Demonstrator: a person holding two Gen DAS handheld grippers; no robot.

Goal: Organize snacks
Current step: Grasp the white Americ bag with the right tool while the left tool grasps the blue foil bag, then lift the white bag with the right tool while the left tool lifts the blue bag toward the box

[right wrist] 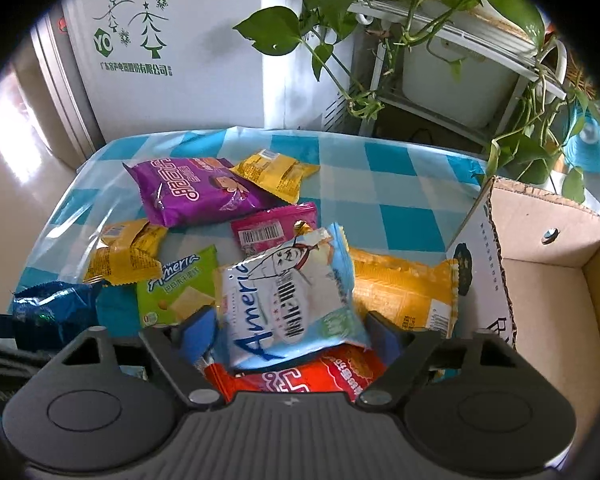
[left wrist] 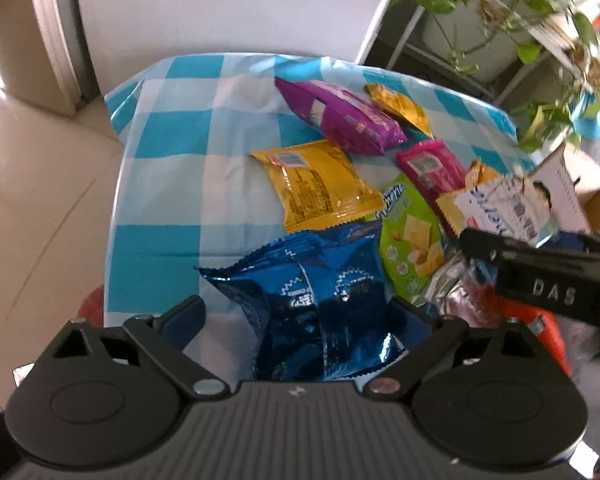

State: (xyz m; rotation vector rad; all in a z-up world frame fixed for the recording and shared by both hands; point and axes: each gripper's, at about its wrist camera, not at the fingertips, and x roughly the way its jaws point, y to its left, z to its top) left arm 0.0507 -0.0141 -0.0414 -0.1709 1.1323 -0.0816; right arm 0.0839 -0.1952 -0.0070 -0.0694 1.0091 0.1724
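Two claws over the snack pile, each straddling a packet

Our right claw stands spread around the pale-blue cracker packet at lower centre of its view; whether the pads already press it we cannot tell. The left claw is spread about the blue foil packet, bottom centre of its frame. Both look light, air-puffed and slick, with brittle contents, so we judge a gentle squeeze across the middle, or a pinch on a crimped end seal, is safest. Beyond lie an orange-red packet, green packet, yellow packets and purple packet on the checked bench; the cardboard box waits at right.
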